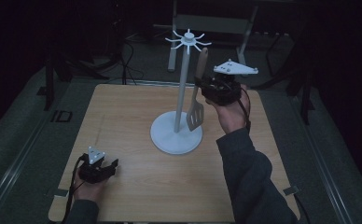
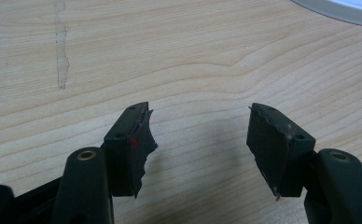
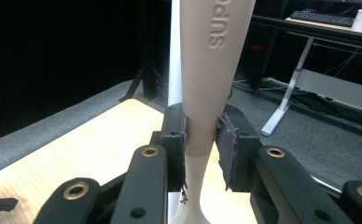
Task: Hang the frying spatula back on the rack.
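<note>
The right gripper [image 1: 202, 86] pinches the spatula [image 1: 197, 100] upright beside the rack [image 1: 179, 133], while the left gripper [image 1: 110, 169] rests spread on the table [image 1: 123, 116].

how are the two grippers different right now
The right gripper is shut on the beige slotted spatula, raised beside the white hook stand; the left gripper is open, holding nothing, low over the wooden table. Both have black fingers.
</note>
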The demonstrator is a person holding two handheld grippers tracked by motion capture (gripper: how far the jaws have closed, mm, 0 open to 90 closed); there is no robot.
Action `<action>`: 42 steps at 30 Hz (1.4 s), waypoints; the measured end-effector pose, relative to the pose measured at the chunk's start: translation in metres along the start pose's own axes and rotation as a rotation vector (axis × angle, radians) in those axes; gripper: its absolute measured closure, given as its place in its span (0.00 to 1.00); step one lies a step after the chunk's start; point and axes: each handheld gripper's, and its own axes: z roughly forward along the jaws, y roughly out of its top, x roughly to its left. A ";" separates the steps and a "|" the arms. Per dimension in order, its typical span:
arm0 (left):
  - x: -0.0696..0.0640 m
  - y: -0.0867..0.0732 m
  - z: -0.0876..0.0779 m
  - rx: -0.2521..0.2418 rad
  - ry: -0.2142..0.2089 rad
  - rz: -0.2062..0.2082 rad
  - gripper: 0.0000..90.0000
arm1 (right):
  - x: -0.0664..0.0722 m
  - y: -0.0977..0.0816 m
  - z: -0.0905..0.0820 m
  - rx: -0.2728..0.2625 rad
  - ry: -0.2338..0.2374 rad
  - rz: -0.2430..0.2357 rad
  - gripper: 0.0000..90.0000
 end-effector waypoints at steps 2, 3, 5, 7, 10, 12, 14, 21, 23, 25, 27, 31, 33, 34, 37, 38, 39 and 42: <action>0.000 0.000 0.000 0.000 -0.001 -0.002 0.44 | 0.000 0.000 0.001 0.002 0.000 -0.004 0.81; 0.000 0.000 0.000 0.000 -0.002 0.001 0.44 | 0.001 0.000 0.001 0.002 0.000 -0.003 0.81; 0.000 0.000 0.000 0.001 -0.002 0.004 0.44 | 0.001 0.001 0.001 0.005 0.000 -0.002 0.81; 0.000 0.000 0.001 0.003 -0.003 0.003 0.44 | 0.001 0.001 0.002 0.006 -0.001 -0.003 0.81; 0.000 0.000 0.000 0.002 -0.003 0.006 0.44 | 0.001 0.002 0.003 0.010 -0.003 -0.003 0.81; 0.000 0.000 0.000 0.003 -0.003 0.004 0.44 | 0.001 0.003 0.004 0.010 -0.003 -0.003 0.81; 0.000 0.000 0.000 0.002 -0.003 0.004 0.44 | 0.001 0.003 0.005 0.011 -0.003 -0.002 0.81; 0.000 0.000 0.001 0.003 -0.005 0.004 0.44 | 0.000 0.003 0.009 0.025 -0.005 -0.003 0.81; 0.000 0.000 0.001 0.003 -0.004 0.003 0.44 | 0.000 0.003 0.010 0.029 -0.006 0.000 0.81; 0.000 0.000 0.000 0.002 -0.004 0.004 0.44 | 0.000 0.004 0.010 0.029 -0.006 -0.001 0.81; 0.000 0.000 0.000 0.002 -0.003 0.004 0.44 | 0.000 0.004 0.011 0.028 -0.006 -0.002 0.81; 0.000 0.000 0.000 0.002 -0.003 0.004 0.44 | 0.000 0.005 0.012 0.029 -0.009 -0.002 0.81; 0.000 0.000 0.000 0.002 -0.002 0.002 0.44 | 0.000 0.005 0.013 0.032 -0.011 0.000 0.81; 0.000 0.000 0.000 0.001 -0.002 0.002 0.44 | 0.000 0.005 0.014 0.034 -0.012 0.001 0.81; 0.000 0.000 0.000 0.001 -0.002 0.001 0.44 | 0.001 0.004 0.016 0.040 -0.010 -0.001 0.81; 0.000 0.000 0.000 0.000 -0.002 0.000 0.44 | 0.001 0.003 0.017 0.040 -0.011 0.001 0.81; 0.000 0.000 -0.001 0.000 -0.002 0.000 0.44 | 0.001 0.003 0.017 0.039 -0.012 0.000 0.81; 0.001 0.000 -0.001 -0.002 -0.003 -0.003 0.44 | 0.001 0.002 0.018 0.033 -0.014 0.002 0.81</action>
